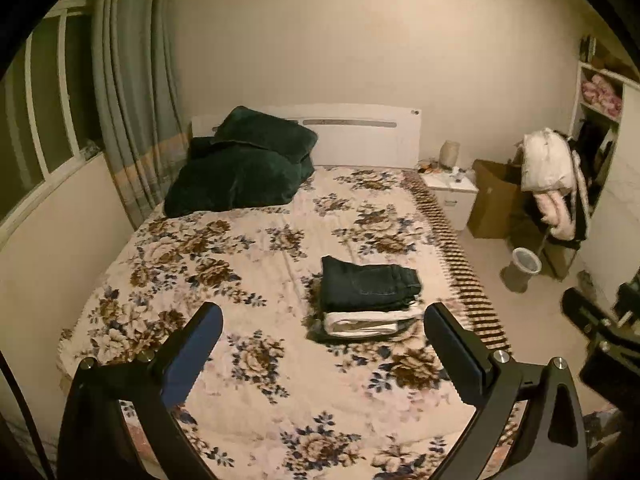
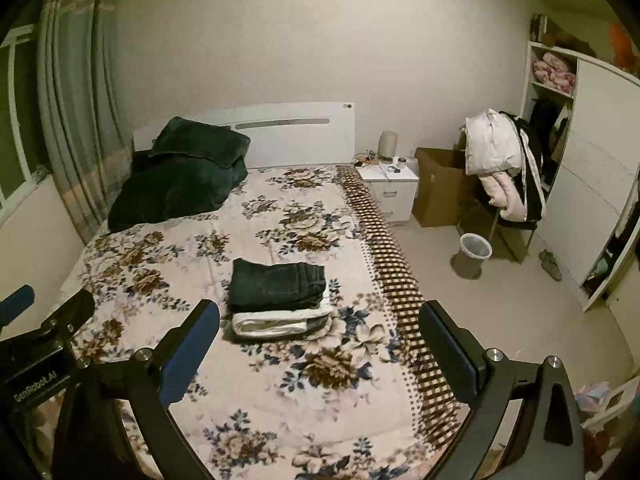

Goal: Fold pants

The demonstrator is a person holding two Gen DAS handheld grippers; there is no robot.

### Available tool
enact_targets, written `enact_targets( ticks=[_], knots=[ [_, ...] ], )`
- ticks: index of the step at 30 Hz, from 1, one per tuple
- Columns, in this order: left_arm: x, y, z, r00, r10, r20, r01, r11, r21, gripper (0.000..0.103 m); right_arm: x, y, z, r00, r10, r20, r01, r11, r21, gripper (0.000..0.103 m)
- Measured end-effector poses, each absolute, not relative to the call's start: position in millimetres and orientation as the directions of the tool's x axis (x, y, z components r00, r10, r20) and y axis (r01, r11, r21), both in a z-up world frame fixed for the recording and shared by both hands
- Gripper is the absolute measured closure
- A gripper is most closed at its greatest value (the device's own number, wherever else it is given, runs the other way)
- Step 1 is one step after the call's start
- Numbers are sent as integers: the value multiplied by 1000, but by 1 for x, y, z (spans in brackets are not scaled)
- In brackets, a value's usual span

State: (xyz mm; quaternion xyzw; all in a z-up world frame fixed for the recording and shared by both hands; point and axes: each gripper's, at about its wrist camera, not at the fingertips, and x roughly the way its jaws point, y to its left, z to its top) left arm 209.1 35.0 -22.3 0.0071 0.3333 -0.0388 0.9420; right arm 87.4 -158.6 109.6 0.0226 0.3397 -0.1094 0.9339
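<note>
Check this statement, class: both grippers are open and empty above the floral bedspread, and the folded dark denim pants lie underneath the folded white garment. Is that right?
One detail is wrong. The folded dark denim pants lie on top of the folded white garment, not underneath; the right wrist view shows it. The rest holds: the left gripper and right gripper are open and empty above the floral bedspread.

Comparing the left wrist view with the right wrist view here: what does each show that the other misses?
Only the left wrist view shows the right gripper at its right edge. Only the right wrist view shows the left gripper at its left edge, plus the shoes by the wardrobe. Both show the folded dark pants stacked on a folded white garment on the floral bed, and both grippers open.
</note>
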Motion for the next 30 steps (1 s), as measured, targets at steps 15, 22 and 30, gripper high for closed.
enact_targets(
  ticks=[15,22,30],
  knots=[
    [231,23,-48,738,-60,-672,78,997,-4,0,133,-166,63,702,-168,-692,192,980,-43,1],
    [235,21,-54,721,-72,-690,80,997,-20,0,139,-169,53,690,-153,-707,191,981,-27,1],
    [235,20,-57,716,-61,-695,72,997,-13,0,134,-169,42,684,-164,-711,200,979,-34,1]
  ],
)
